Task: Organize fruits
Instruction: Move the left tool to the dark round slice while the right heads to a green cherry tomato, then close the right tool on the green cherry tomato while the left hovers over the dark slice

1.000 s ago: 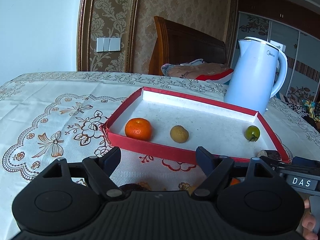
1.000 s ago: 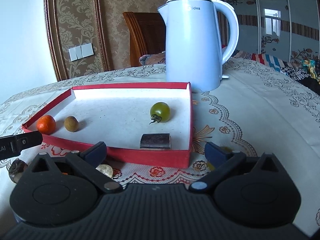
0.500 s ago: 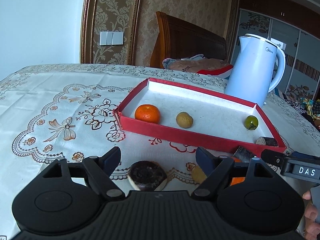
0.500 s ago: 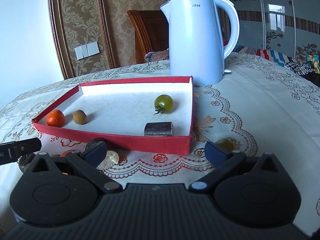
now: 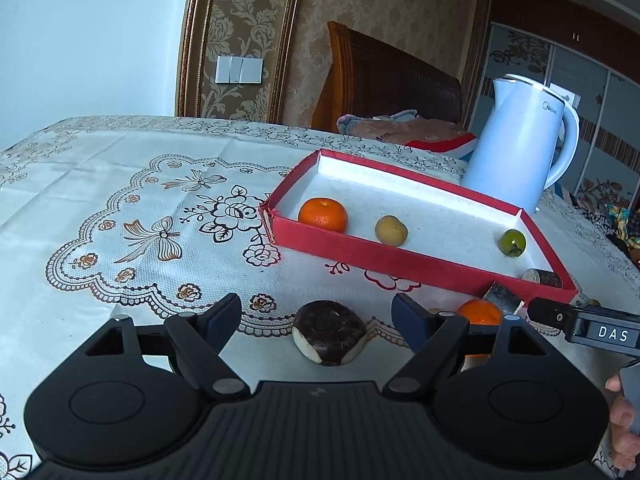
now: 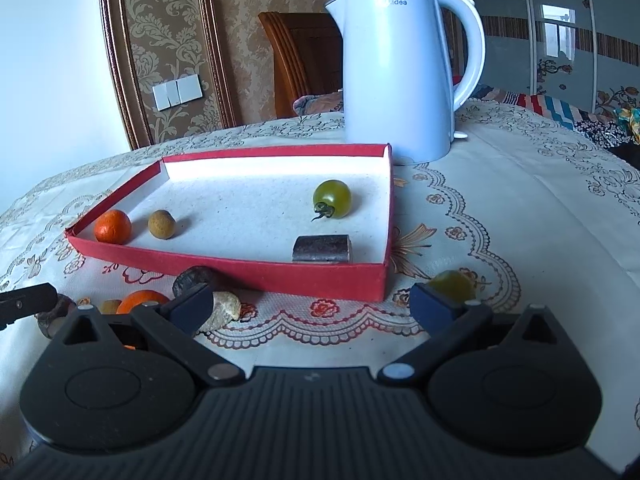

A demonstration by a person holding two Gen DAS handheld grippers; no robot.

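A red tray point(image 5: 400, 258) point(image 6: 280, 272) holds an orange mandarin point(image 5: 322, 214) point(image 6: 112, 227), a tan longan point(image 5: 391, 231) point(image 6: 161, 224), a green tomato point(image 5: 512, 242) point(image 6: 332, 199) and a dark cut stalk piece point(image 6: 322, 249). My left gripper point(image 5: 316, 318) is open above the cloth, with a dark water chestnut point(image 5: 329, 332) between its fingers. My right gripper point(image 6: 312, 306) is open and empty in front of the tray. A second mandarin point(image 6: 140, 300), a pale cut piece point(image 6: 224, 310) and a green fruit point(image 6: 452, 286) lie on the cloth.
A white electric kettle point(image 6: 400, 80) point(image 5: 516, 156) stands behind the tray's right end. A wooden chair back point(image 5: 384, 80) is beyond the table. The right gripper's body point(image 5: 592, 328) shows at the right of the left wrist view.
Both grippers have drawn back and up from the tray. The water chestnut and other loose fruit on the cloth have come into view.
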